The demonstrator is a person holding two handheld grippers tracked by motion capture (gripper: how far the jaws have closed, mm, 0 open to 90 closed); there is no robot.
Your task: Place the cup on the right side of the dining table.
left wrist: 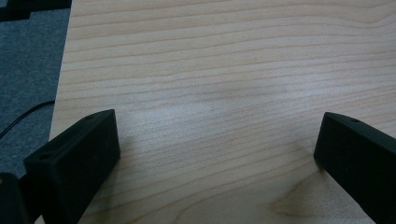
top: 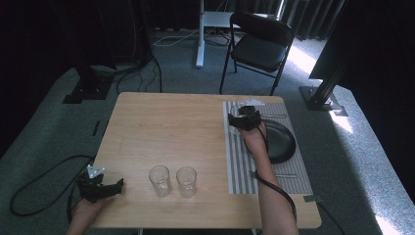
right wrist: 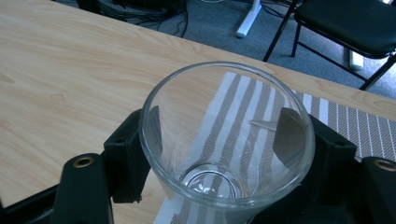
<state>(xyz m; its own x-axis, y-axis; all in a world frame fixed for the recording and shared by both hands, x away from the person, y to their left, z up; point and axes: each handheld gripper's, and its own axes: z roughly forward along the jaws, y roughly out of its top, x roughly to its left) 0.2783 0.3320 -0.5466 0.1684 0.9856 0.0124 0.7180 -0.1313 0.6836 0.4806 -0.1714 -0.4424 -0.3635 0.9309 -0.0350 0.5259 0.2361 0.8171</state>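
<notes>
The left gripper (top: 116,185) rests released at the table's (top: 171,127) near corner, with 2 glasses (top: 172,180) to its right. The right gripper (right wrist: 224,140) clasps a third glass (right wrist: 227,135), upright above the striped placemat (right wrist: 336,126). This looks like a setting-down step; next it likely needs lowering level beside the dark plate (top: 281,142) before the jaws let go.

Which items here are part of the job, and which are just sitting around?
In the job:
- clear glass, clamped upright in the right gripper at the far left corner of the striped placemat
- black plate on that placemat
- two glasses waiting near the front edge

Lying about:
- folding chair
- floor cables
- left gripper, jaws open over bare table
</notes>
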